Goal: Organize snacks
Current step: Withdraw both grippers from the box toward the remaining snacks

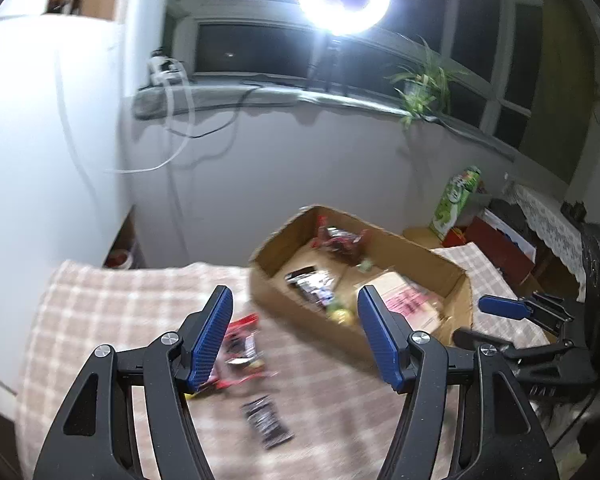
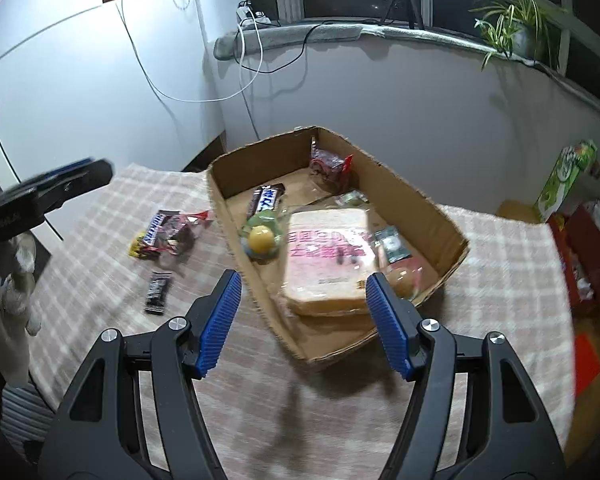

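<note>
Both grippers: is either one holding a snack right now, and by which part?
Nothing is held. The left gripper and the right gripper are both open with nothing between their pads.

The surface [image 2: 500,248] is covered with a beige checked cloth [image 2: 100,280]. An open cardboard box [image 2: 420,200] sits on it toward the far side. Left of the box, a small heap of red and dark wrappers [image 2: 168,232] lies on the cloth, just beside the box's wall. Nearer, a single dark packet [image 2: 157,293] lies apart from the heap.
</note>
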Motion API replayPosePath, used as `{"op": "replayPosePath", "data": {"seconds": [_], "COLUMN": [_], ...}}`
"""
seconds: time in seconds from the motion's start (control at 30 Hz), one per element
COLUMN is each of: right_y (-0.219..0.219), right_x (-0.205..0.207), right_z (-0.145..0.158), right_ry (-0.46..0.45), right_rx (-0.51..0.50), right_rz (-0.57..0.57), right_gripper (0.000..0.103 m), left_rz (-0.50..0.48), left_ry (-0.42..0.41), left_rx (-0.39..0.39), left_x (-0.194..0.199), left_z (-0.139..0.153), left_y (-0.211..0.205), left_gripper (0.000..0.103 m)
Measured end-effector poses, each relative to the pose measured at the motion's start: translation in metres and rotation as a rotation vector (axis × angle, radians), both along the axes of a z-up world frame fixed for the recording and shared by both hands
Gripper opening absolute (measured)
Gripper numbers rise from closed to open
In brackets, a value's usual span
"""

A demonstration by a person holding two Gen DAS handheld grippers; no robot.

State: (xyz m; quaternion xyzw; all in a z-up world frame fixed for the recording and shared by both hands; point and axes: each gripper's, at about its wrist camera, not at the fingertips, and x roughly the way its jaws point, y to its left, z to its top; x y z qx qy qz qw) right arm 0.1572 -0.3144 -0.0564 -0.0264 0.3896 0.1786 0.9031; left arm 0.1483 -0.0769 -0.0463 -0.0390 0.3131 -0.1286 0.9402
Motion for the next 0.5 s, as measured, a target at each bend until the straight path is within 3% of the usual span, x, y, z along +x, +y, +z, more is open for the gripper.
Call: {"op": "replayPosePath", "data": {"seconds": [0.33,0.5], "right_y": [0.033,0.055], "right_x": [-0.024,-0.037], "right_z": [-0.004,-0.007], "right_ry": [0.011,0.026], "right_rx": [0.035,0.045], "right_rz": [0.052,0.100], "right_gripper": [0.068,0.068], "left_rz": [0.200,0.232], "left_ry": [0.070,0.097], "left_rx": [-0.051,-0.042], "left_x": [-0.032,-0.044], "left_z": [-0.024,-0.036], "left_y": [0.105,0.120], "left_gripper": [0.065,0.065]}}
